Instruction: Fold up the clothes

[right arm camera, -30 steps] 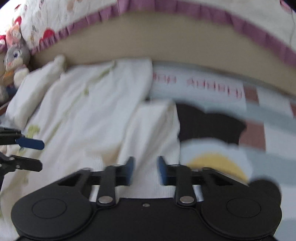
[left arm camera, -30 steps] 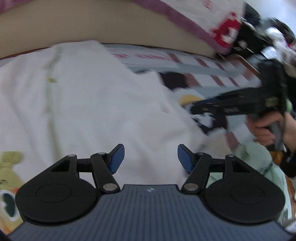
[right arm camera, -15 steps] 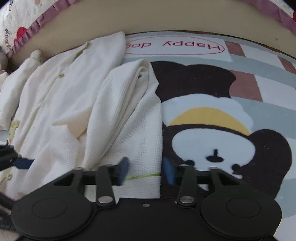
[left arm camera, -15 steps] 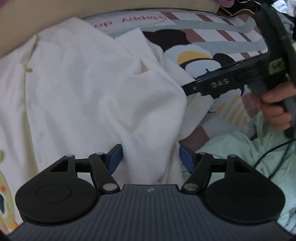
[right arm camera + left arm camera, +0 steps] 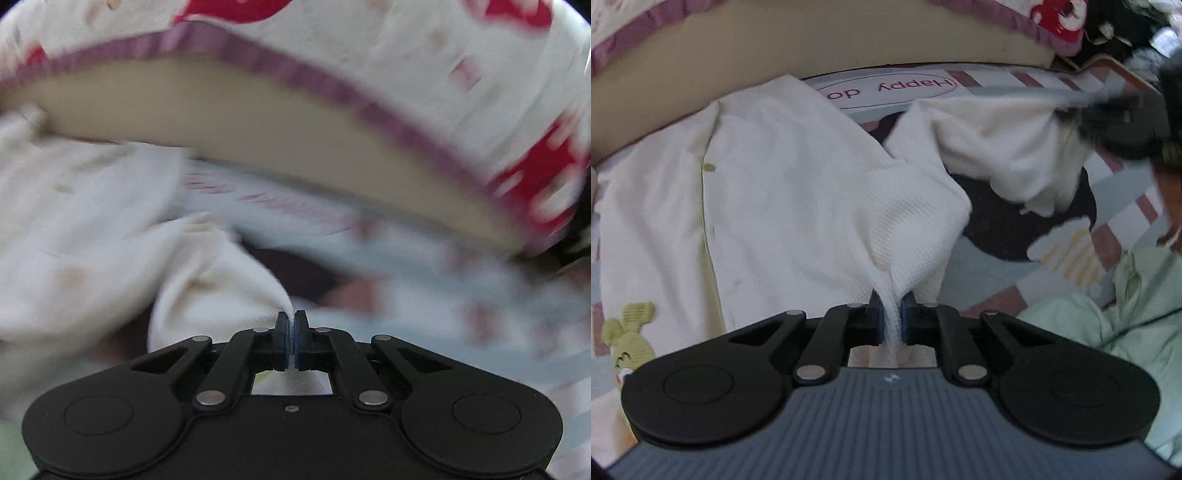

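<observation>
- Left gripper [image 5: 891, 320]: closing, pads already pinching a bunched fold of the white waffle-knit garment [image 5: 783, 206].
- Right gripper [image 5: 291, 341]: clamped tight on a thin edge of the same garment.
- Garment: spread over the cartoon mat [image 5: 1052, 236], beside the mint-green cloth [image 5: 1115, 314].
- Likely light, limp and stretchy; sags between grips, so best held at hems or corners.
</observation>
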Motion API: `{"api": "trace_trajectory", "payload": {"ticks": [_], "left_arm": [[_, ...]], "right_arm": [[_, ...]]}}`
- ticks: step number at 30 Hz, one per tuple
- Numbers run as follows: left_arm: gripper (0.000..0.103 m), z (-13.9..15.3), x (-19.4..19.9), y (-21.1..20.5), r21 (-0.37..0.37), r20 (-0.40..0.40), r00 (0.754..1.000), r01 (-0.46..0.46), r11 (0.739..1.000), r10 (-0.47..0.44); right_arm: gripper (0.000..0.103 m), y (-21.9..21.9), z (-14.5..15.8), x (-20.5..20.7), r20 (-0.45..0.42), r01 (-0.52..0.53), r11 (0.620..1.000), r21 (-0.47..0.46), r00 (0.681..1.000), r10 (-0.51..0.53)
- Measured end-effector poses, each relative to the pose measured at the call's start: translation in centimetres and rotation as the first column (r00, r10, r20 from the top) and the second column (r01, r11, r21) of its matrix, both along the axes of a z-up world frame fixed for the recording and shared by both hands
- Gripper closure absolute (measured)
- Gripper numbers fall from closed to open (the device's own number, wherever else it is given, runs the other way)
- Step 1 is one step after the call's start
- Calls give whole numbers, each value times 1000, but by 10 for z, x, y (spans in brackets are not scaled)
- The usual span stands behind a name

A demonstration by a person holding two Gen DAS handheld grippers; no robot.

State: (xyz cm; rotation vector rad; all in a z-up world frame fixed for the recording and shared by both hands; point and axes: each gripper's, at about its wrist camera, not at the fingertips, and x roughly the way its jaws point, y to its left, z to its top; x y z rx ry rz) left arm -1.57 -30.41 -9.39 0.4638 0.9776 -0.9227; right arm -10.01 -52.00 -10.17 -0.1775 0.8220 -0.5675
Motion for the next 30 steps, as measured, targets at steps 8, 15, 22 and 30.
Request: {"api": "trace_trajectory", "payload": {"ticks": [8, 15, 22, 30], "left_arm": [[97, 19, -16, -13, -16, 37, 998, 48, 999, -47], [97, 24, 2, -34, -27, 26, 1000, 5, 1000, -4], [82, -1, -6, -55, 60, 0, 1000, 25, 998, -25], [79, -10, -51, -59, 55, -98, 973, 216, 975, -210]], "right_arm": [[101, -88, 36, -34, 20, 113, 990, -84, 993, -112], [101, -145, 21, -39, -106, 144, 915, -377, 975, -197], [64, -184, -25, -35, -73, 242, 970, 2, 968, -241], [43, -204, -31, -109, 150, 288, 811, 510, 898, -413]]}}
